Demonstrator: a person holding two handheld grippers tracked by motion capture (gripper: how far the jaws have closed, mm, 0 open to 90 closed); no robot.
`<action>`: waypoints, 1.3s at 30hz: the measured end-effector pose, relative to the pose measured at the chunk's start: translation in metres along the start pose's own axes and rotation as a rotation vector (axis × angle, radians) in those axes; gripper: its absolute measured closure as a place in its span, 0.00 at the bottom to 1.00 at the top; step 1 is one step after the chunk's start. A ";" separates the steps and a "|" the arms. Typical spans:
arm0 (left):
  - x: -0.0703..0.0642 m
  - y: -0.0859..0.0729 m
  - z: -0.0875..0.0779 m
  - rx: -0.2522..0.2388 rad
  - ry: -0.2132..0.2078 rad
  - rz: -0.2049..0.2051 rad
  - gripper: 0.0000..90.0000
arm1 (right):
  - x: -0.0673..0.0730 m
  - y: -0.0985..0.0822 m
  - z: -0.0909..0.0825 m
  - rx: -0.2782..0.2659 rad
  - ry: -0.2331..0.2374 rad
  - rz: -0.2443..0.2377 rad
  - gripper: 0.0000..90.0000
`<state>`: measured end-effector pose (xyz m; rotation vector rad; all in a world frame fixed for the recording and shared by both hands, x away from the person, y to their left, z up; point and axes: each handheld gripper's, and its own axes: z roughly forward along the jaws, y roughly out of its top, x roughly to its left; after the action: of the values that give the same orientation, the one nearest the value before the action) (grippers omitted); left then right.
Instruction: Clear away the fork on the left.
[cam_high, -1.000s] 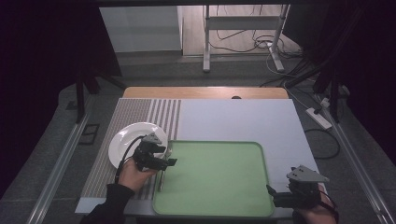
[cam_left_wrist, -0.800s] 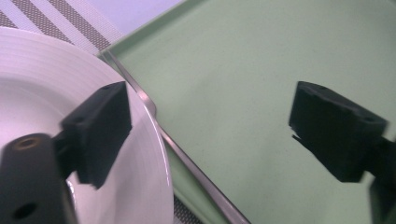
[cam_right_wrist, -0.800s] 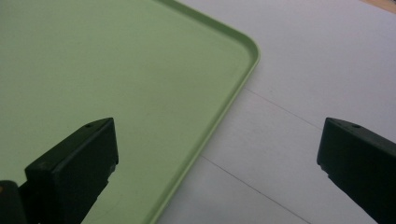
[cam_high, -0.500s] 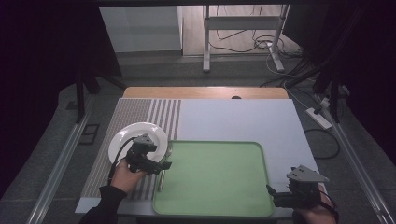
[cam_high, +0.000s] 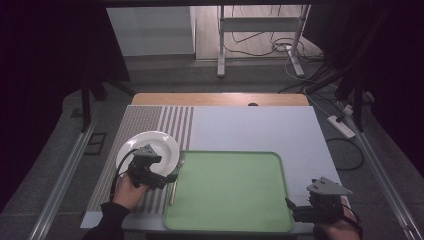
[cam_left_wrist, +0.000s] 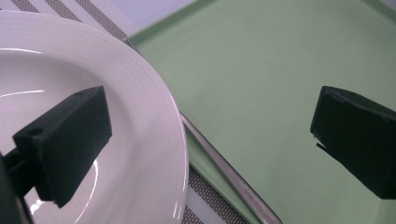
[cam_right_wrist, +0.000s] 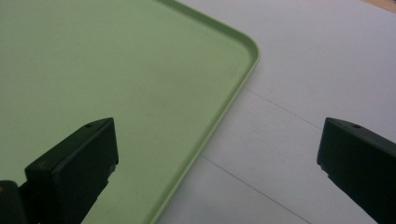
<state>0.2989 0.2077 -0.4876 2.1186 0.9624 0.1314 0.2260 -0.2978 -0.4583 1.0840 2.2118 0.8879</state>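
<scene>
White plate (cam_high: 148, 148) sits at the left of the high view, on the striped mat (cam_high: 145, 125). Right beside it, a thin metal fork (cam_high: 175, 179) lies along the left edge of the green tray (cam_high: 230, 190); whether it rests on the mat or the tray rim is hard to tell.

The left gripper (cam_high: 172, 177) has moved. A second ago it was lower in the frame, near the fork's handle. Now it is higher up and closer to the plate. Its jaws are wide apart and hold nothing. In the left gripper view, one jaw hangs over the plate (cam_left_wrist: 93, 93) and the other over the tray (cam_left_wrist: 261, 70), with the fork (cam_left_wrist: 229, 177) between them.

So the gripper looks like it is lining up on the fork, or maybe on the plate rim. Nothing has been picked up yet.

The right gripper (cam_high: 291, 210) has stayed put at the lower right, by the tray corner. Its jaws are also wide apart and empty, over the tray (cam_right_wrist: 93, 60) edge and the bare table (cam_right_wrist: 327, 56).
</scene>
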 end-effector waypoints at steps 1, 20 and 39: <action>0.000 -0.001 -0.001 0.001 0.004 -0.001 0.00 | 0.000 0.000 0.000 0.000 0.001 0.000 0.00; -0.002 -0.033 -0.030 -0.033 0.038 -0.060 0.00 | 0.001 0.000 0.000 -0.001 -0.004 -0.001 0.00; -0.003 -0.060 -0.050 -0.054 0.028 -0.122 0.00 | 0.001 0.000 0.000 0.003 -0.007 0.003 0.00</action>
<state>0.2418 0.2607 -0.4949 2.0084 1.0897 0.1252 0.2257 -0.2971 -0.4582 1.0899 2.2074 0.8810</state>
